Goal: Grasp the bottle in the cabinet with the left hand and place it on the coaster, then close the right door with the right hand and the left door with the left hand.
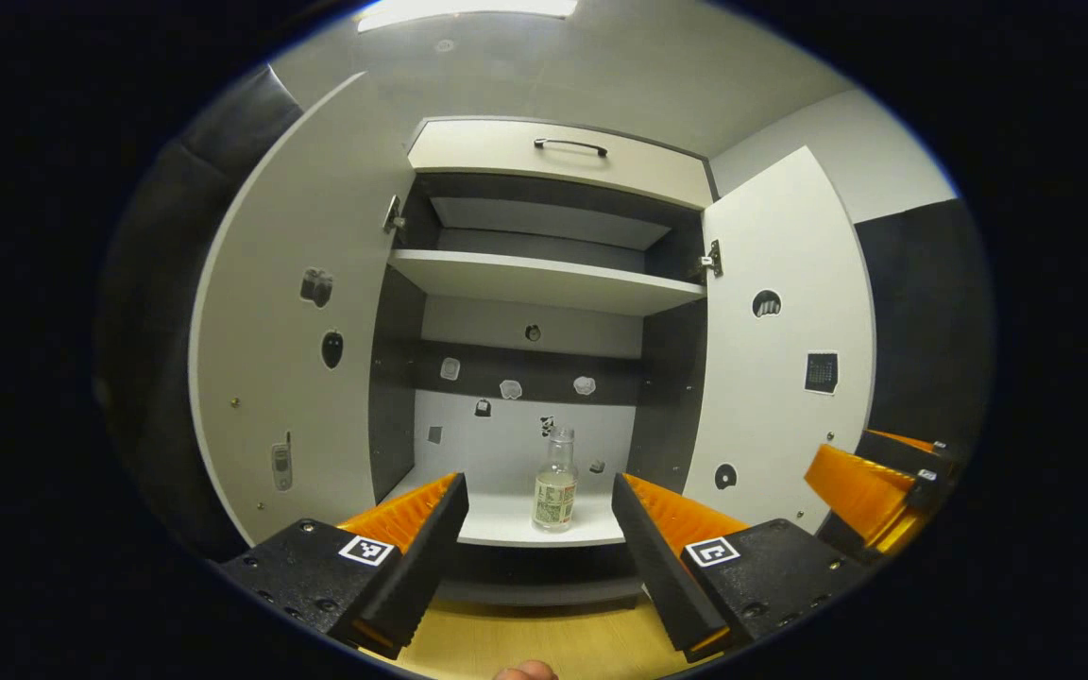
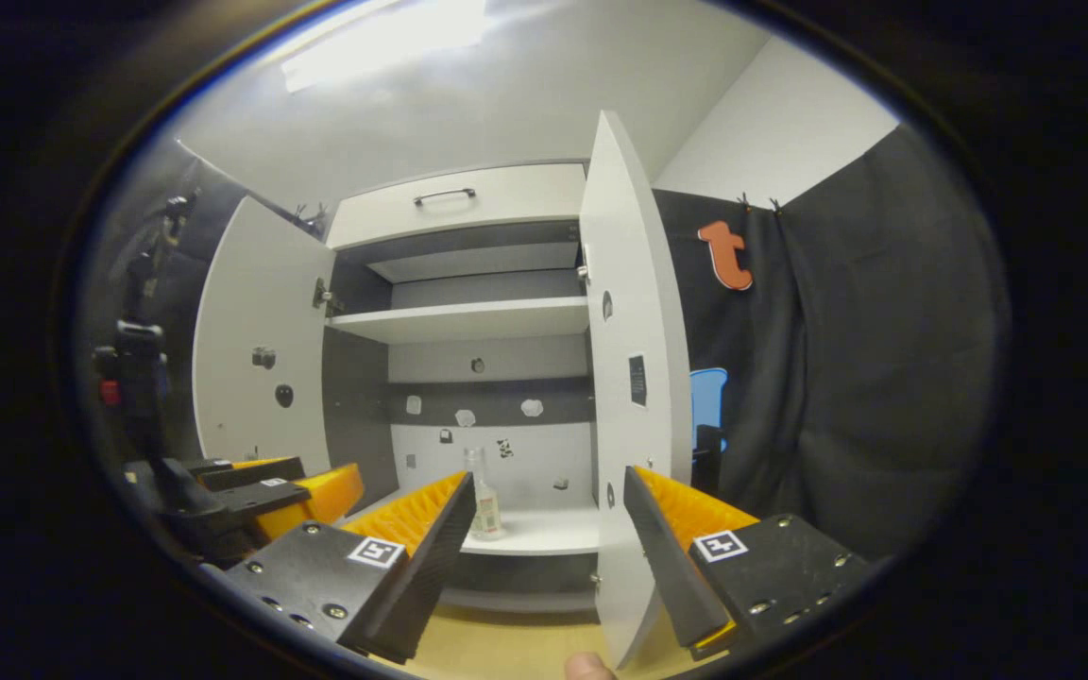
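Inside the open cabinet (image 1: 544, 170), a clear bottle (image 1: 554, 480) stands upright on the bottom shelf (image 1: 506, 521), both doors swung wide. Left gripper (image 1: 538, 529) faces it from the wooden desk (image 1: 544, 642), jaws spread and empty; right gripper (image 2: 544, 534), beside the right door (image 2: 634, 378), also spread.

The cabinet's white bottom shelf (image 1: 506, 521), low in the centre of the left gripper view, carries a clear bottle (image 1: 554, 480) standing upright near its front edge, while the white upper shelf (image 1: 544, 281), above it in mid-frame, lies bare across the cabinet's width.
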{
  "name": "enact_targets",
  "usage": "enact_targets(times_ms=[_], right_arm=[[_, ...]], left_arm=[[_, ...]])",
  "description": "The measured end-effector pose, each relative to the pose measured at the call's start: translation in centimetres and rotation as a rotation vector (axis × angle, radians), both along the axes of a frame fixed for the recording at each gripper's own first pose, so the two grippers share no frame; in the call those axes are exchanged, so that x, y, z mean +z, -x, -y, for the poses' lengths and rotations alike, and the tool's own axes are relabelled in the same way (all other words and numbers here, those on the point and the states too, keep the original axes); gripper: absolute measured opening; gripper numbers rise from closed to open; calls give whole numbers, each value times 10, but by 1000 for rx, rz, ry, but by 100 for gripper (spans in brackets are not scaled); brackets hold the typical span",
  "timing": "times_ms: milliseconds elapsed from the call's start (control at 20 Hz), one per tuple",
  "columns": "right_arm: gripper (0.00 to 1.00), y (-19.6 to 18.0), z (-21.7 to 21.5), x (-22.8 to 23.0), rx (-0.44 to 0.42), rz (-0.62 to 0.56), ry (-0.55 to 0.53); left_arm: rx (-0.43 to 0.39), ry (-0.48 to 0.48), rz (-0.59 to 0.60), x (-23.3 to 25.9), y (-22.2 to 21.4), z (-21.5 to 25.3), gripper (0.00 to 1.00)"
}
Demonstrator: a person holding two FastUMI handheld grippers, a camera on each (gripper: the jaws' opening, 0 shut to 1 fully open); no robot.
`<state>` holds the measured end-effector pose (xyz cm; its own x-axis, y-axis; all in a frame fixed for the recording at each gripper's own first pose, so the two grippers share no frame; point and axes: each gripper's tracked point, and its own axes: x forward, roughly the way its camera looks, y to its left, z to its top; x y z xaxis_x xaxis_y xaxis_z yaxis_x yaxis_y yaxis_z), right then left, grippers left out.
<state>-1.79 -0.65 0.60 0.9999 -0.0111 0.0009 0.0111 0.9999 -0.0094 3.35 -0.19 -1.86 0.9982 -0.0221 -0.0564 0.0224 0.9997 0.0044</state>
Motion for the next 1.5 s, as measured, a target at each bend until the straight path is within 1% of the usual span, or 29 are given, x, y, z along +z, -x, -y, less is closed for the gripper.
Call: enact_targets(times_ms=[100, 150, 300, 350, 400, 450, 550, 600, 650, 850, 900, 950, 1000, 1100, 1150, 1200, 1250, 1300, 1450, 1500], right_arm=[[95, 8, 9, 2, -21, 6, 4], [92, 12, 15, 4, -36, 8, 8], [92, 26, 36, 6, -91, 15, 29], [92, 30, 44, 9, -114, 19, 37], [95, 34, 53, 10, -140, 23, 42], [92, 38, 62, 12, -168, 26, 45], [92, 46, 78, 16, -226, 40, 51], [99, 51, 88, 18, -258, 47, 54], [92, 55, 97, 21, -287, 52, 59], [92, 70, 127, 24, -388, 59, 78], [95, 73, 133, 23, -407, 58, 81], [95, 75, 137, 22, -425, 52, 84], [92, 78, 140, 19, -438, 44, 85], [92, 78, 143, 14, -451, 29, 87], [95, 77, 144, 12, -453, 24, 88], [96, 76, 143, 11, -450, 22, 90], [96, 76, 142, 11, -445, 21, 91], [93, 75, 142, 10, -438, 21, 90], [93, 67, 137, 8, -397, 17, 82], [96, 65, 136, 9, -382, 18, 81]], left_arm=[[-11, -4, -3, -7, -26, 2, 96], [-14, -8, -8, -12, -41, 2, 96], [-19, -20, -26, -29, -90, 5, 96], [-28, -15, -29, -35, -106, 8, 96], [-30, -9, -28, -40, -124, 11, 96], [-26, -8, -32, -45, -140, 11, 96], [-30, -8, -52, -56, -170, 16, 96], [-33, -9, -66, -63, -183, 19, 96], [-33, -10, -78, -69, -197, 22, 96], [-15, -12, -111, -87, -238, 25, 96], [-7, -13, -114, -89, -247, 25, 96], [2, -11, -119, -93, -254, 25, 96], [6, -13, -125, -95, -258, 26, 95], [34, -33, -132, -98, -265, 20, 78], [38, -42, -133, -98, -263, 18, 65], [28, -45, -134, -98, -266, 20, 53], [27, -47, -136, -97, -266, 19, 51], [23, -47, -143, -98, -263, 17, 51], [-13, -24, -150, -90, -244, 19, 51], [-18, -21, -141, -84, -238, 17, 53]])
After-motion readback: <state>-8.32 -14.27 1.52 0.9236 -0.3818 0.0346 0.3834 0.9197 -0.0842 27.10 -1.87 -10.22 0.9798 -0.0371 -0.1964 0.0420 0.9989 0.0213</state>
